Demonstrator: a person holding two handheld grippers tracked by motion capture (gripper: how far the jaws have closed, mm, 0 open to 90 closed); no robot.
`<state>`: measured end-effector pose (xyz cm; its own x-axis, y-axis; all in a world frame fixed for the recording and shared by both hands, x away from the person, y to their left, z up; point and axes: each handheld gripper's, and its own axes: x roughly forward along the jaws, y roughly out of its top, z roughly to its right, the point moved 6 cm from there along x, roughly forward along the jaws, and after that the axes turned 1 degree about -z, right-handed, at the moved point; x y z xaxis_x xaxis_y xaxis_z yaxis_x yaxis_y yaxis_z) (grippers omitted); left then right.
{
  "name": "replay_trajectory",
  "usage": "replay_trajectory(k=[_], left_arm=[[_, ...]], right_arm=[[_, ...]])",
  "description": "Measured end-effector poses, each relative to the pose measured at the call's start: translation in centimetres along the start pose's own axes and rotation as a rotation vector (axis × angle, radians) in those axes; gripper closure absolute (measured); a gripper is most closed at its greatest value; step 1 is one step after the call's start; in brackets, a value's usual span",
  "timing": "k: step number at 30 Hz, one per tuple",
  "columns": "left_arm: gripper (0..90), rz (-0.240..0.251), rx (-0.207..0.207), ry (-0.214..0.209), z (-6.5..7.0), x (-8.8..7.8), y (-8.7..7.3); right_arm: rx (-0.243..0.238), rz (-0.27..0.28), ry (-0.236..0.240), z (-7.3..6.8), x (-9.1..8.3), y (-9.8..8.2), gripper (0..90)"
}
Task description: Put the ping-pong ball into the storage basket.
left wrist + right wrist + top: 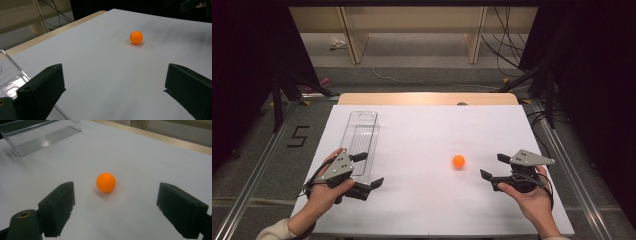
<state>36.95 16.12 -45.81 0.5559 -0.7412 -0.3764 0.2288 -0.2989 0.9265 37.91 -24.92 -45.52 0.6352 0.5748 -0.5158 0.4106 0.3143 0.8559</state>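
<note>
A small, smooth, bright orange ball [458,161] lay on the white sheet-covered table [427,135], a little right of centre and nearer the person's edge than the far one. In the left gripper view a small dark mark showed on the ball's [136,37] left side; otherwise its matt surface was plain.

The right gripper [495,166], held in the person's right hand [532,197], sat near the ball and aimed at it, its jaws spread wide and empty; in the right gripper view the ball [106,182] lay between and just ahead of them, touching neither.

The left gripper [369,170], in the left hand [324,192], also stood wide and empty, beside the near end of a long, clear, ribbed plastic tray [362,142] lying lengthwise along the table's left side.

Bare white surface surrounded the ball on all sides, well apart from the tray and every table edge. A strip of light wood [427,98] showed along the far edge.
</note>
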Motion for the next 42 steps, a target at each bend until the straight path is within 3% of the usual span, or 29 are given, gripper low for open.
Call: replay_trajectory(k=[6, 24, 42], left_arm=[[2.1, 0.001, 0.001, -0.001, 0.0, 0.0, 0.0], [2.3, -0.002, 0.009, -0.007, 0.2, 0.2, 0.1], [2.3, 0.0, 0.011, -0.009, 0.2, 0.1, 0.1]], right_arm=[[-0.003, -0.005, -0.004, 0.0, 0.3, 0.0, 15.9], [-0.021, -0.041, -0.019, 0.3, 3.5, 0.5, 16.0], [-0.051, -0.139, 0.009, -0.1, 8.6, 0.8, 16.2]])
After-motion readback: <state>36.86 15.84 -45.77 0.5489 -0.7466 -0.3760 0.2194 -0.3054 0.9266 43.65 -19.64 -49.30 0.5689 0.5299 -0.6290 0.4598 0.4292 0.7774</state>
